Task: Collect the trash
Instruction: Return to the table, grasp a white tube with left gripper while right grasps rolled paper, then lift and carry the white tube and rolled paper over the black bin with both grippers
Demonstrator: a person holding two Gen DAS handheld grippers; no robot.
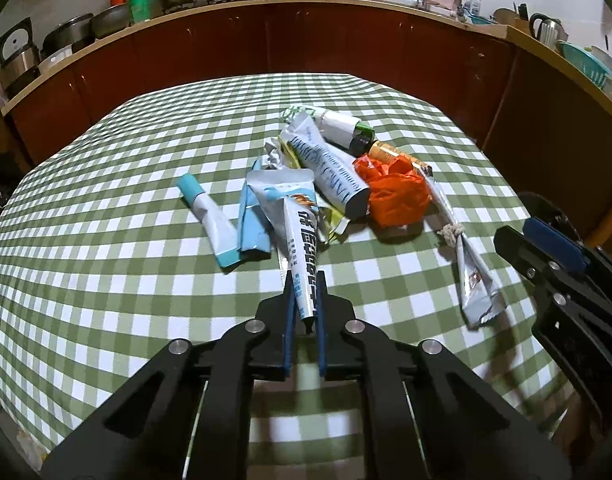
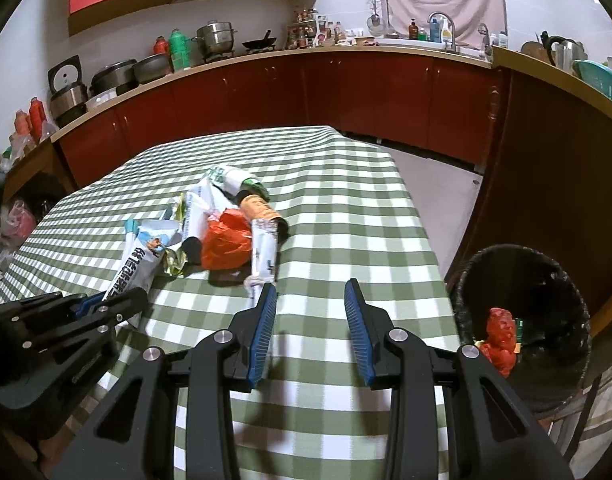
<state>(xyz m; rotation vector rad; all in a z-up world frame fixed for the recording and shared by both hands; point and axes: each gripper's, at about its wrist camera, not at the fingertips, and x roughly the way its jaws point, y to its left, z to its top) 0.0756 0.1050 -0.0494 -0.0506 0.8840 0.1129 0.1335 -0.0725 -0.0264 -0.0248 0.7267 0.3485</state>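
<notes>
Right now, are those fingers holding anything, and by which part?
The left gripper pinches the white printed wrapper by its near, narrow end. The right gripper holds nothing.

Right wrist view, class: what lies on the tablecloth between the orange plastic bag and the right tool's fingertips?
A twisted white wrapper tied with string lies there, its near end by the right tool's left finger; the rest is bare checked tablecloth.

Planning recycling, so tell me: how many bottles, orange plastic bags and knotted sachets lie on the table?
Bottles: 2
Orange plastic bags: 1
Knotted sachets: 1
Total: 4
</notes>
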